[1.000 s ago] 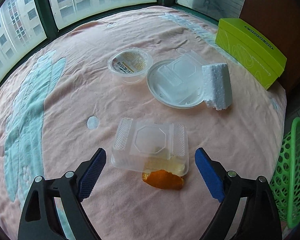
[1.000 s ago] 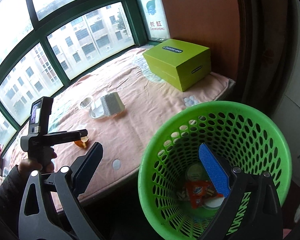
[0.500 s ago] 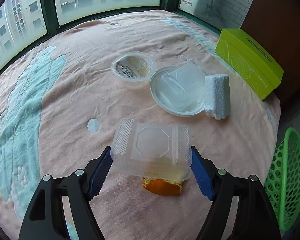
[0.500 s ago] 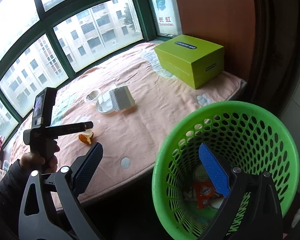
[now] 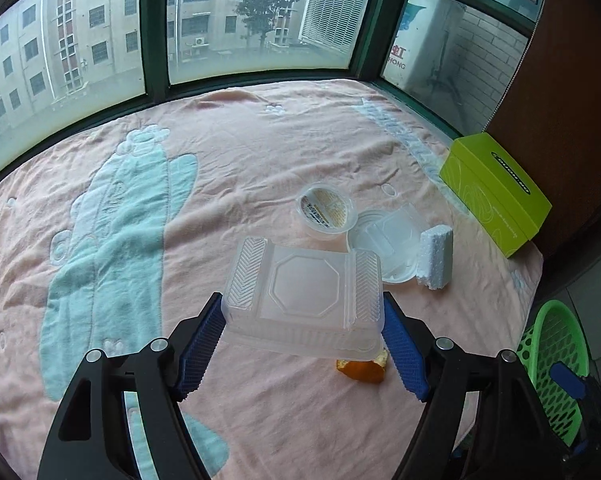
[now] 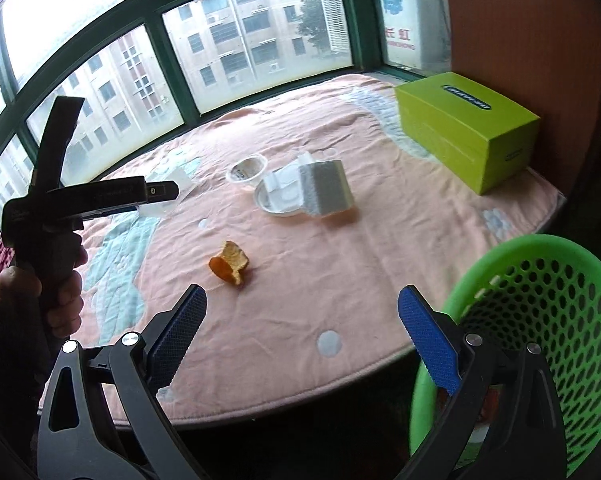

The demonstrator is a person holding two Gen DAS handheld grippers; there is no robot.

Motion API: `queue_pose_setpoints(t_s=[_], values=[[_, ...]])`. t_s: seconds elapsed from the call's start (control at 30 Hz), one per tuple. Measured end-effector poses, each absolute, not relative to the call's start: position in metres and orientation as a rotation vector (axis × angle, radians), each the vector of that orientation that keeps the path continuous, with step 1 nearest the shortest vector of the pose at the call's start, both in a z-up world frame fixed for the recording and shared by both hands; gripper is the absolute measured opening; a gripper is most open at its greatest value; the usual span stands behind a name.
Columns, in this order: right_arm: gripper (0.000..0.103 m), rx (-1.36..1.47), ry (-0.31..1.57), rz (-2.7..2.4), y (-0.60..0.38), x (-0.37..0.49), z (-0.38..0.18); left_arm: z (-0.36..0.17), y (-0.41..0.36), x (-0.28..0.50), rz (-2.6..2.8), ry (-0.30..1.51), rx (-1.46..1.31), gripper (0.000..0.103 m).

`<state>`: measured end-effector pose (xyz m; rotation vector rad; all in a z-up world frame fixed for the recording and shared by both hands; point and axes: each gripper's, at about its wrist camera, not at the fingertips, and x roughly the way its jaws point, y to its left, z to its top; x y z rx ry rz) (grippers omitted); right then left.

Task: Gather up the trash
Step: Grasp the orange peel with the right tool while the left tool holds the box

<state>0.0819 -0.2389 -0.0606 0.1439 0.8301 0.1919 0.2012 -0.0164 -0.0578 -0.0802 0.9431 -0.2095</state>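
Pink blanket (image 5: 260, 168) under clamped plastic box (image 5: 304, 300)

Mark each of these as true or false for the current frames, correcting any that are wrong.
1. The left gripper grips the clear plastic container between its fingers. True.
2. The right gripper holds the orange peel. False: its fingers are open with nothing between them, and the peel lies on the pink blanket.
3. The foam block stands right beside the white plate. True.
4. The green box sits inside the basket. False: it rests on the blanket by the wall, while the green basket stands off the blanket's edge.
5. The round cup is stacked on the foam block. False: it sits on the blanket beside the plate.
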Motion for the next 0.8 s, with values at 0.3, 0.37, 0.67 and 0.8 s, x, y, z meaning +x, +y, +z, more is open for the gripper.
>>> queue_pose_setpoints(t_s=[0.3,0.37,0.67,0.8], values=[[0.077,0.101,0.915,0.304,-0.185,0.122,-0.097,-0.046,0.022,0.186,-0.164,0.923,-0.098,0.074],[0.075,0.097,0.934,0.311,-0.178,0.130,-0.105,-0.045,0.028,0.183,-0.159,0.920,-0.107,0.074],[0.068,0.062,0.989,0.313,-0.159,0.161,-0.133,-0.050,0.044,0.176,-0.146,0.928,-0.129,0.074],[0.059,0.046,1.009,0.316,-0.154,0.170,-0.142,-0.054,0.051,0.175,-0.140,0.937,-0.142,0.074]])
